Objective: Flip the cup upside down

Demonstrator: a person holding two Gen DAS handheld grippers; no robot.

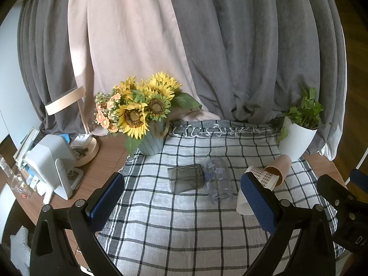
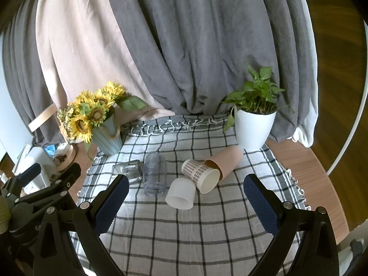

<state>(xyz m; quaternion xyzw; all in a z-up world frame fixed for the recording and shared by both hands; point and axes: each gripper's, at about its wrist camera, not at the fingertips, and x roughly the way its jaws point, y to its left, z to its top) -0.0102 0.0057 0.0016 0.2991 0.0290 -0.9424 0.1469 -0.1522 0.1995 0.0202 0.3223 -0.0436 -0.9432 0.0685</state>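
Observation:
Several cups lie on their sides on the checked cloth [image 2: 184,230]: a square smoky glass [image 2: 128,172], a clear plastic cup [image 2: 154,174], a white cup [image 2: 180,193], a houndstooth paper cup [image 2: 201,176] and a brown paper cup [image 2: 224,161]. In the left wrist view the smoky glass [image 1: 185,178] and clear cup [image 1: 218,180] lie ahead, the white cup [image 1: 242,203] partly behind the right finger. My left gripper [image 1: 181,197] is open and empty. My right gripper [image 2: 186,197] is open and empty, short of the white cup.
A sunflower vase [image 2: 108,138] stands at the cloth's back left, a white plant pot [image 2: 253,128] at the back right. A lamp base [image 1: 88,151] and white devices [image 1: 53,161] sit on the wooden table to the left. Curtains hang behind.

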